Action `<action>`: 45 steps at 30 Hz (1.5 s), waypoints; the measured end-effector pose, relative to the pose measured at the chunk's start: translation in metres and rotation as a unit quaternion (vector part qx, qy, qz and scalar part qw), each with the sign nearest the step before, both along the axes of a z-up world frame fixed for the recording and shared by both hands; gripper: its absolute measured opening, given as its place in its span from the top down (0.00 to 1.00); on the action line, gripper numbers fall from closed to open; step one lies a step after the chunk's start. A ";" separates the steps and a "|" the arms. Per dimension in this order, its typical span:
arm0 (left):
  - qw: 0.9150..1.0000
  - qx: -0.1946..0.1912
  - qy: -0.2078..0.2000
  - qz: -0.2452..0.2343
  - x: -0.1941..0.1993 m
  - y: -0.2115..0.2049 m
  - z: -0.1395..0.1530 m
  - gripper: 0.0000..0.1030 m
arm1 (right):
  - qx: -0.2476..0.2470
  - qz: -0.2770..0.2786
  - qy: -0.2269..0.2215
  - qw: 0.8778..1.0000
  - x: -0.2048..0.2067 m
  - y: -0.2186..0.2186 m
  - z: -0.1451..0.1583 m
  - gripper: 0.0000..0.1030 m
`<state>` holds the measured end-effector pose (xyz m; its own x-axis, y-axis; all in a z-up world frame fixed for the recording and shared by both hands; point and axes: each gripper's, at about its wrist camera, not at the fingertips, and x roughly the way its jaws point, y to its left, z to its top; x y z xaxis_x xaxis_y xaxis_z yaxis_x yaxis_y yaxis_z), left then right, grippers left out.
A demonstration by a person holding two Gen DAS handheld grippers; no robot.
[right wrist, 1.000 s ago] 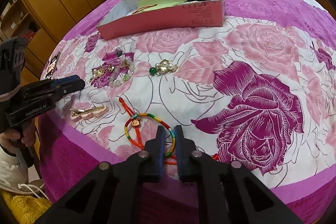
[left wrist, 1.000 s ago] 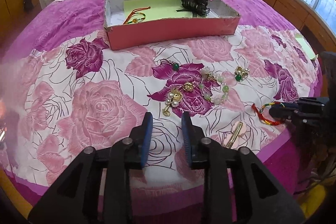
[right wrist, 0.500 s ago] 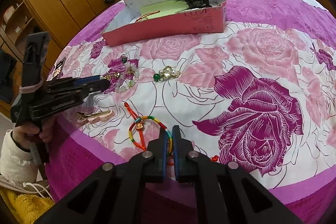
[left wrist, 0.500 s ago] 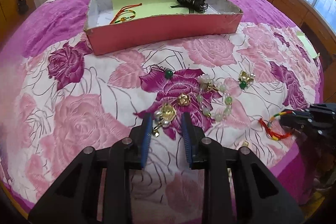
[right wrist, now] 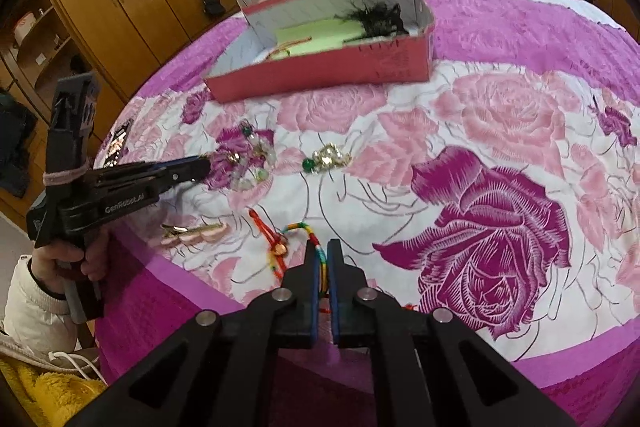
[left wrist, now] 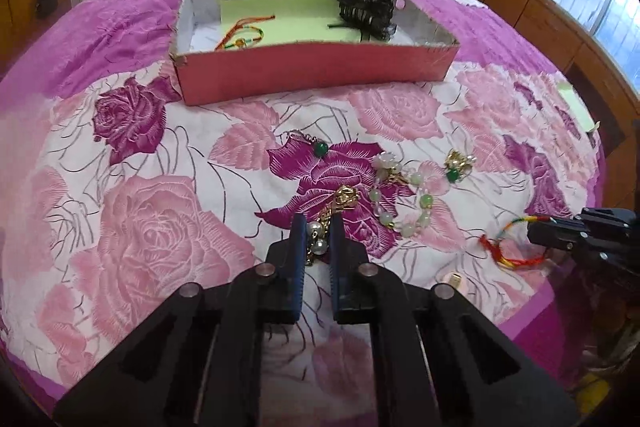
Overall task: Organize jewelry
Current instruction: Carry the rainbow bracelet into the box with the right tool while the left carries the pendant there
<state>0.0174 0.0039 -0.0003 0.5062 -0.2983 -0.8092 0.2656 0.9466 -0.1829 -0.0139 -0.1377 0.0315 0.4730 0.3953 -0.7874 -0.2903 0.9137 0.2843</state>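
Fingers of your left gripper [left wrist: 319,229] pinch the pearl-and-gold earring [left wrist: 320,241], its long axis running away from you toward the red box [left wrist: 316,71]. Right of it lie the bead bracelet [left wrist: 404,199] and 1 green-stone earring [left wrist: 456,165]. Your right gripper [right wrist: 322,255] is clamped on the rainbow cord bracelet [right wrist: 304,239], beside a hair clip [right wrist: 194,231].

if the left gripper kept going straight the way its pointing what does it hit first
The left gripper already brackets the gold pearl earring; pushed on, it would likely meet that piece's gold charm next, then farther off the pink box. Depth is uncertain.
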 end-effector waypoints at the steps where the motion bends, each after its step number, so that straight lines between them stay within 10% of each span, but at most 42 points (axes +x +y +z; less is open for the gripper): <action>1: 1.000 -0.003 -0.004 0.002 -0.003 0.001 0.003 0.98 | 0.002 0.001 -0.007 1.000 -0.001 0.000 0.003 0.95; 28: 0.991 -0.012 -0.126 0.053 0.012 0.013 0.080 0.98 | 0.016 -0.007 -0.197 0.980 0.030 0.019 0.092 0.96; 45: 0.972 0.020 -0.215 0.090 0.057 0.003 0.090 0.98 | 0.026 -0.062 -0.248 0.967 0.102 0.019 0.093 0.96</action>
